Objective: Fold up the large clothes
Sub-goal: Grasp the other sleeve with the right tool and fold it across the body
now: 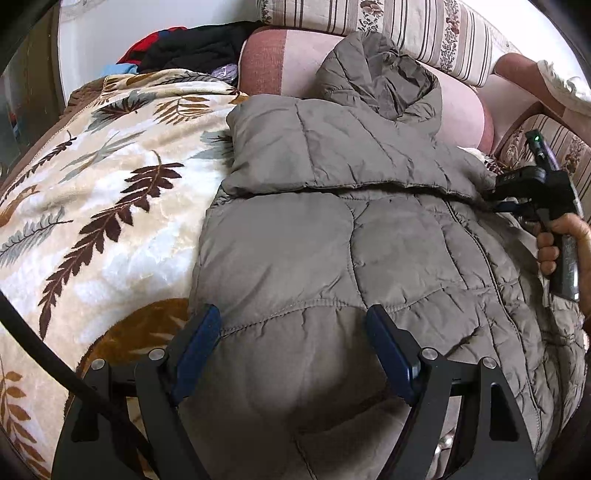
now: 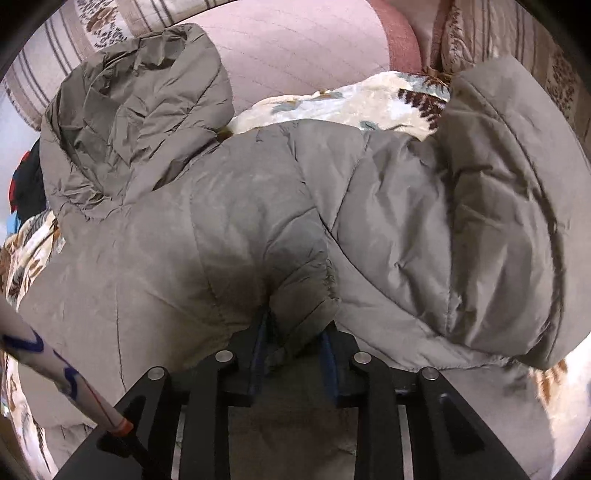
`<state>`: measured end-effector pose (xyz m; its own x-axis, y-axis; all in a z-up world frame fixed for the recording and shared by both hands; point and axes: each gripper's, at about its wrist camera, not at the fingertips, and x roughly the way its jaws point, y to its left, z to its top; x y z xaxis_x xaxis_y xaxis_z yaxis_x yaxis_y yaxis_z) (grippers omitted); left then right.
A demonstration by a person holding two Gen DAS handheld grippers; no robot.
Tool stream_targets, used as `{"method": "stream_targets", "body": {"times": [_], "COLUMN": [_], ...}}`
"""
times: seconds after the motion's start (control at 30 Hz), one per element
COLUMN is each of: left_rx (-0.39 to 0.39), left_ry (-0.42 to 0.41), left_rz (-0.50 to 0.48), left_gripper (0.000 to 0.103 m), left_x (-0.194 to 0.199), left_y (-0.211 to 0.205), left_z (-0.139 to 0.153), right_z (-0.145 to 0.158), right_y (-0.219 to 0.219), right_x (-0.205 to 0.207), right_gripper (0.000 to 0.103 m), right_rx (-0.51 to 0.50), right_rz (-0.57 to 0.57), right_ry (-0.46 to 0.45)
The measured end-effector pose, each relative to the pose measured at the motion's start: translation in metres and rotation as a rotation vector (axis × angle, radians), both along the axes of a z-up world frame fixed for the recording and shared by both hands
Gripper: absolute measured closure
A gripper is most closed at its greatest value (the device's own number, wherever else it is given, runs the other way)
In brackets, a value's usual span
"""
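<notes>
Between the spread fingers of the left gripper (image 1: 293, 345) lies the grey jacket (image 1: 369, 240); the right gripper (image 2: 295, 332) clamps a jacket fold.

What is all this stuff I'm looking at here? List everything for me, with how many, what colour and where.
Puffer jacket: one, grey-brown, quilted, spread on the blanket, a sleeve folded across its chest.
Hood: one, grey-brown, crumpled against the pink cushion.
Leaf blanket: one, cream with brown and grey leaves, under the jacket.
Pink cushion: one, pink, behind the jacket.
Striped sofa back: cream with brown stripes and flowers, at the rear.
Clothes pile: black, red and blue, far left corner.
Left gripper: black with blue pads, open over the jacket's hem.
Right gripper: black with blue pads, pinching a fold of jacket.
</notes>
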<state>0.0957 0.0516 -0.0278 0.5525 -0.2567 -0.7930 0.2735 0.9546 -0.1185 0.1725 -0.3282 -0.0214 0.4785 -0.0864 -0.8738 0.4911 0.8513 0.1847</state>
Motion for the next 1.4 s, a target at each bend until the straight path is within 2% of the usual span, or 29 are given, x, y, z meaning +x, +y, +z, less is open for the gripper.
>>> {"method": "stream_targets", "body": {"times": [0.03, 0.13, 0.2, 0.33, 0.43, 0.57, 0.67, 0.77, 0.87, 1.07, 1.1, 1.13, 1.17, 1.27, 1.4], "left_rx": [0.004, 0.012, 0.015, 0.025, 0.036, 0.051, 0.057, 0.064, 0.080, 0.117, 0.122, 0.120, 0.105, 0.049, 0.032], "left_ry": [-0.003, -0.010, -0.014, -0.025, -0.028, -0.029, -0.028, -0.024, -0.016, -0.015, -0.013, 0.000, 0.016, 0.051, 0.056], "left_rz": [0.000, 0.004, 0.005, 0.008, 0.010, 0.010, 0.010, 0.014, 0.019, 0.023, 0.029, 0.047, 0.053, 0.068, 0.073], "left_gripper": [0.022, 0.021, 0.021, 0.020, 0.019, 0.018, 0.016, 0.015, 0.012, 0.008, 0.003, 0.001, 0.000, 0.000, 0.000], "left_x": [0.000, -0.002, -0.003, -0.005, -0.005, -0.005, -0.004, -0.003, -0.001, 0.000, 0.001, 0.003, 0.006, 0.011, 0.010], "left_y": [0.000, 0.000, 0.000, 0.000, -0.001, -0.002, -0.003, -0.004, -0.006, -0.011, -0.010, -0.008, -0.005, 0.005, 0.007], "left_z": [0.000, -0.001, -0.001, -0.002, -0.003, -0.005, -0.006, -0.008, -0.010, -0.013, -0.014, -0.015, -0.017, -0.019, -0.019], "right_z": [0.005, 0.025, 0.040, 0.068, 0.078, 0.070, 0.057, 0.046, 0.038, 0.014, 0.011, 0.008, 0.006, 0.026, 0.077], "right_y": [-0.001, -0.005, -0.014, -0.059, -0.117, -0.204, -0.246, -0.282, -0.302, -0.325, -0.324, -0.326, -0.327, -0.316, -0.305], "right_x": [-0.003, -0.023, -0.045, -0.101, -0.144, -0.192, -0.201, -0.195, -0.179, -0.135, -0.136, -0.134, -0.132, -0.132, -0.145], "right_gripper": [0.061, 0.041, 0.036, 0.033, 0.029, 0.029, 0.029, 0.029, 0.029, 0.029, 0.040, 0.080, 0.090, 0.092, 0.095], "right_rx": [-0.020, -0.049, -0.044, -0.046, -0.066, -0.087, -0.111, -0.073, -0.043, -0.079, -0.067, -0.039, -0.002, -0.058, -0.177], "right_rz": [0.004, 0.011, 0.018, -0.034, -0.162, -0.368, -0.442, -0.488, -0.499, -0.518, -0.516, -0.506, -0.491, -0.459, -0.460], "right_ry": [0.006, -0.026, -0.067, -0.125, -0.138, -0.112, -0.057, -0.067, -0.079, -0.022, -0.026, -0.038, -0.047, -0.060, -0.096]}}
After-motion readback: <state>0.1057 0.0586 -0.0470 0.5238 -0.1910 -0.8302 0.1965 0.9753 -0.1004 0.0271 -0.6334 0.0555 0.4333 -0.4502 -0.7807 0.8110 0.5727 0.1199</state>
